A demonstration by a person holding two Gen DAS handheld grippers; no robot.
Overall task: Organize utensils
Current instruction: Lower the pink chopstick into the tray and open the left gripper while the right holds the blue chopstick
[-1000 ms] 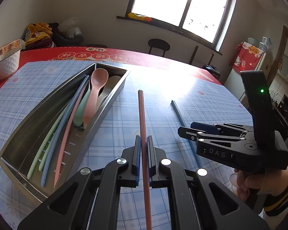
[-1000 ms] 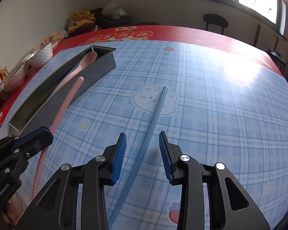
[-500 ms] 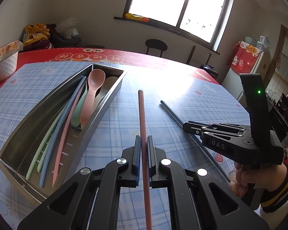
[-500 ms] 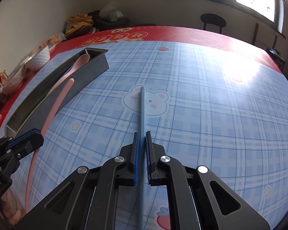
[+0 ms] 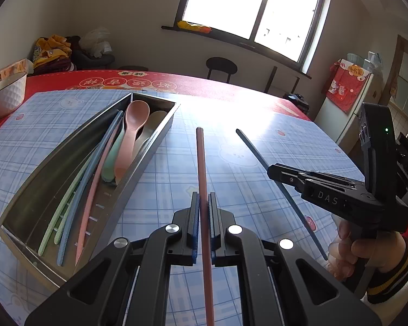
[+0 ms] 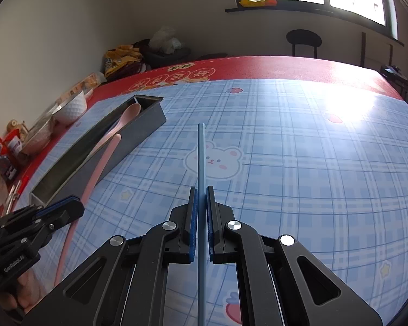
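Observation:
My left gripper (image 5: 203,199) is shut on a pink chopstick (image 5: 200,163) and holds it above the table, to the right of the grey utensil tray (image 5: 147,154). The tray holds a pink spoon (image 5: 132,130), a green spoon, a beige spoon and several chopsticks. My right gripper (image 6: 201,194) is shut on a blue chopstick (image 6: 201,152) and holds it lifted off the table. In the left wrist view the right gripper (image 5: 274,169) and its blue chopstick (image 5: 254,152) are at the right. In the right wrist view the left gripper (image 6: 68,206), the pink chopstick (image 6: 95,174) and the tray (image 6: 138,133) are at the left.
A white bowl (image 5: 5,95) stands at the far left on the red cloth. Packets and jars (image 6: 8,146) crowd the table's left edge. The blue checked mat (image 6: 299,163) covers the middle. A black stool (image 5: 221,66) stands beyond the table.
My right gripper has closed on the blue chopstick and lifted it off the mat. My left gripper has kept hold of the pink chopstick and risen slightly.

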